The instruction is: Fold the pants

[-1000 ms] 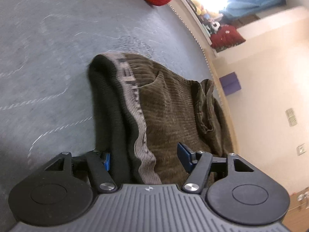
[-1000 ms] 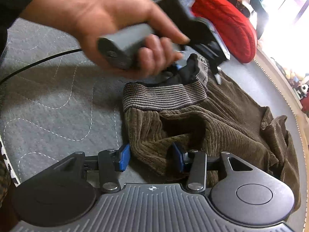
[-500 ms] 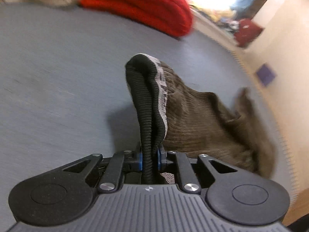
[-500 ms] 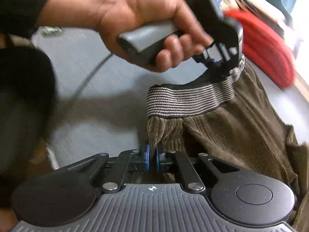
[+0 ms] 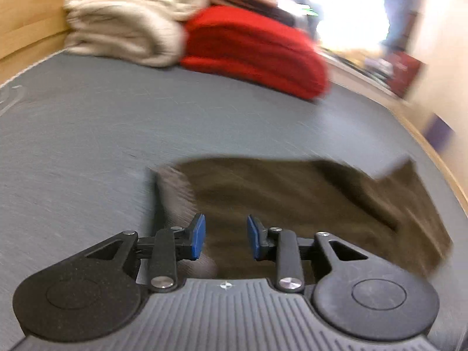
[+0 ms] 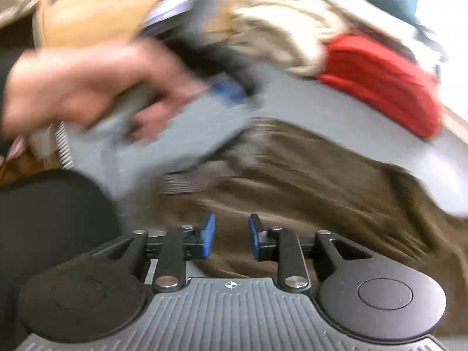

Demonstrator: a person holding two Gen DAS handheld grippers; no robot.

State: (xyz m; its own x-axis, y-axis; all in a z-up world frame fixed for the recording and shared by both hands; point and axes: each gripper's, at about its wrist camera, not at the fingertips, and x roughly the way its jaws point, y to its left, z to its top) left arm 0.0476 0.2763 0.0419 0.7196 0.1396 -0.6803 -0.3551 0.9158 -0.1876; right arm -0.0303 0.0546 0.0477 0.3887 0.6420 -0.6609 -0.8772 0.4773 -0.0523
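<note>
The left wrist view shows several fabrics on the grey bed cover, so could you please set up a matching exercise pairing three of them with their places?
Things:
1. brown corduroy pants
2. red knitted textile
3. cream folded blanket

Places:
A. far left, by the wooden board
B. lying just ahead of the gripper's open jaws
C. far side, right of the cream bundle

Pairs: 1-B, 2-C, 3-A
</note>
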